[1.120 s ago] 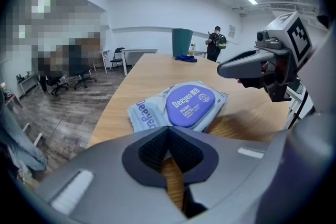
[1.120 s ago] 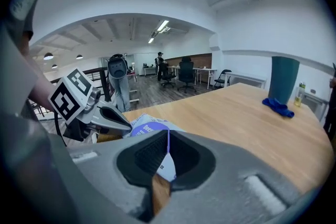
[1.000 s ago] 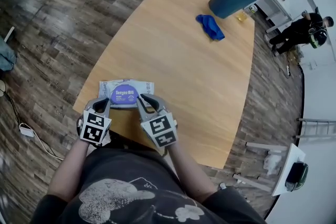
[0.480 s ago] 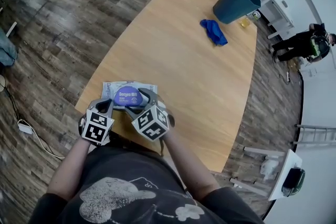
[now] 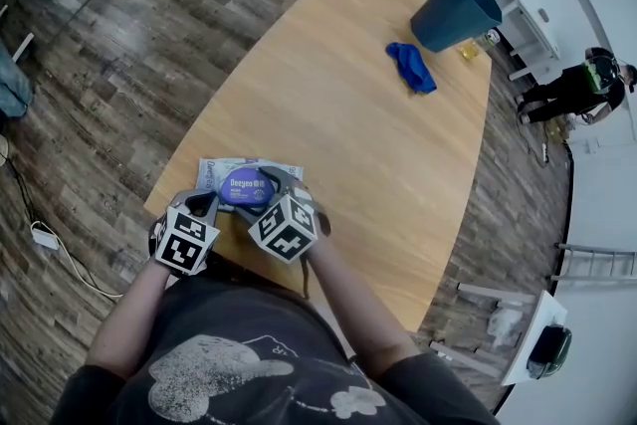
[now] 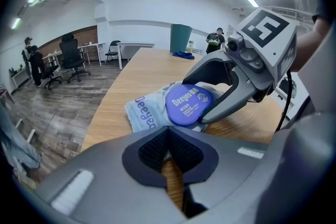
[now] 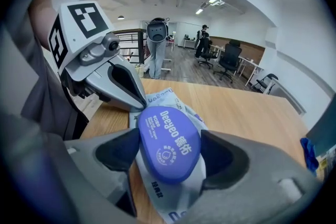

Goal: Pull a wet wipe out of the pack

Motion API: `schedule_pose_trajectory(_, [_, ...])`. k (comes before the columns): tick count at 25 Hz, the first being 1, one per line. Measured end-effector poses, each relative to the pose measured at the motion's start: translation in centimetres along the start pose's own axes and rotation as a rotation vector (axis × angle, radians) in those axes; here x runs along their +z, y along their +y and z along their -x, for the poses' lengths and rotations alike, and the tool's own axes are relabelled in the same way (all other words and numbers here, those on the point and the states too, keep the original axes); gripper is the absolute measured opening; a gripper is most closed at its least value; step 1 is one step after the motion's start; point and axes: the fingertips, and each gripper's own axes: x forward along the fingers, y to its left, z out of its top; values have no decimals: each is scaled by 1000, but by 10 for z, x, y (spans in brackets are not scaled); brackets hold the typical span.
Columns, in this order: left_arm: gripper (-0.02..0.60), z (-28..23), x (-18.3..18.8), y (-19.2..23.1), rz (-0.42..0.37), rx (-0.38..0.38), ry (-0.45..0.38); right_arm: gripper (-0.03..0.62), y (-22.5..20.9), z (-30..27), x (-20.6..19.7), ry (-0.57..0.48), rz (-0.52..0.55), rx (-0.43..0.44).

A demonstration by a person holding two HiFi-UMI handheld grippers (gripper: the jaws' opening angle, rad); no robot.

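Pack: the wet wipe pack point(image 5: 221, 171) lies flat on the worktop point(image 5: 348, 114), low and left of centre in the head view, close to the worktop's near edge.
Lid: its round purple lid point(image 5: 247, 185) faces up and looks closed.
Left gripper: my left gripper point(image 5: 204, 202) has its fingers pressed together, and I see nothing between them. In the right gripper view, its tip touches the pack's corner at the upper left of the lid.
Right gripper: my right gripper point(image 5: 264, 182) has just been opening its fingers, and they now stand wide apart. The lid sits between them, one finger on each side, and they do not clamp it.
Far end: a blue cloth point(image 5: 410, 67) and a dark bin point(image 5: 456, 10) sit at the upper right, well apart from the pack.
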Motion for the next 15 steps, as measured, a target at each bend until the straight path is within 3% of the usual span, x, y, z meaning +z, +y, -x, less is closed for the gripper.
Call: schedule_pose_trajectory(15, [18, 2, -3, 0, 4, -29, 21, 339, 1, -2, -1, 1, -51, 122])
